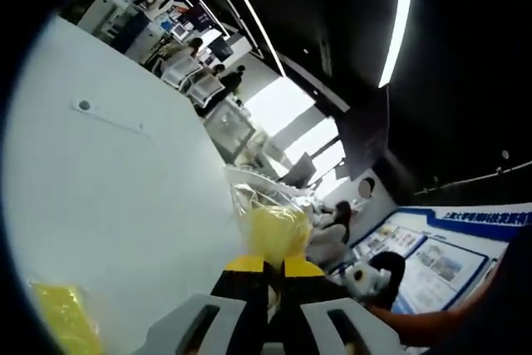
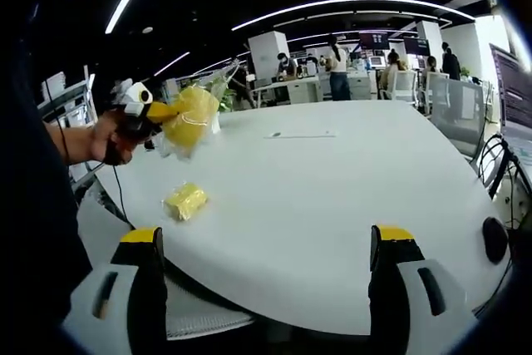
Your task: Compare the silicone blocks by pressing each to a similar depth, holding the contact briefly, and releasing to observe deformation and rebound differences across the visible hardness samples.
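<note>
My left gripper (image 1: 274,265) is shut on a yellow silicone block in a clear plastic bag (image 1: 270,230), held up off the white table (image 1: 125,189). In the right gripper view, that same left gripper (image 2: 154,114) holds the bagged block (image 2: 193,118) above the table's far left side, gripped by a person's hand (image 2: 100,140). A second yellow wrapped block (image 2: 184,201) lies flat on the table (image 2: 332,180) below it; this block (image 1: 58,313) also appears low left in the left gripper view. My right gripper (image 2: 268,243) stands open at the near table edge, nothing between its jaws.
Office desks, chairs and several people stand beyond the table's far edge. A chair (image 2: 457,110) sits at the right side, and a dark round object (image 2: 496,239) lies off the table's right rim. A poster wall (image 1: 432,255) is behind the left gripper.
</note>
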The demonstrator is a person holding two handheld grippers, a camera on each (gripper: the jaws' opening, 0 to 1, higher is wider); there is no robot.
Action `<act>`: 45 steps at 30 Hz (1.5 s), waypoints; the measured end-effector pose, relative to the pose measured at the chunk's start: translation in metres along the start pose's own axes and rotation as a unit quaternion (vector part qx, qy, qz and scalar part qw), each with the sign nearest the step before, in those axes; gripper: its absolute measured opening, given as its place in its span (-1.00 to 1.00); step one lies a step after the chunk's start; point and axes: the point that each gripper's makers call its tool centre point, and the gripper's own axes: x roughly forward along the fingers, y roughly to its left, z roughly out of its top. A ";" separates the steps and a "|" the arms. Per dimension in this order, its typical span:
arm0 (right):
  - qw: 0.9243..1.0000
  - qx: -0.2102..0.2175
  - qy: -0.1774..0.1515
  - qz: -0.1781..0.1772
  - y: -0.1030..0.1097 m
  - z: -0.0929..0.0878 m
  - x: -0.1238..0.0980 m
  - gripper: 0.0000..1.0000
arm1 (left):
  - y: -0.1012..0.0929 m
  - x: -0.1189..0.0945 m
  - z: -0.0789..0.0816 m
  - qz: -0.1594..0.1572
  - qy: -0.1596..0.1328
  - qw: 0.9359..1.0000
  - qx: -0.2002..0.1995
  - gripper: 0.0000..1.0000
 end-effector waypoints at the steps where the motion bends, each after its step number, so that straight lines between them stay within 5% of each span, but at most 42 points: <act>1: 1.000 0.000 0.001 -0.001 0.000 0.000 0.000 0.93 | 0.002 0.001 -0.002 0.002 0.001 1.000 -0.002 -0.99; 27: 1.000 -0.007 0.008 -0.006 0.000 -0.013 0.002 0.93 | 0.066 0.017 -0.054 0.043 0.039 0.996 -0.068 -0.99; 35: 1.000 -0.019 0.015 -0.002 0.003 -0.014 0.005 0.93 | 0.094 0.017 -0.070 0.069 0.053 0.988 -0.128 -0.98; 45: 1.000 -0.016 0.023 -0.003 0.002 -0.016 0.005 0.93 | 0.109 0.021 -0.087 0.087 0.076 0.981 -0.157 -0.98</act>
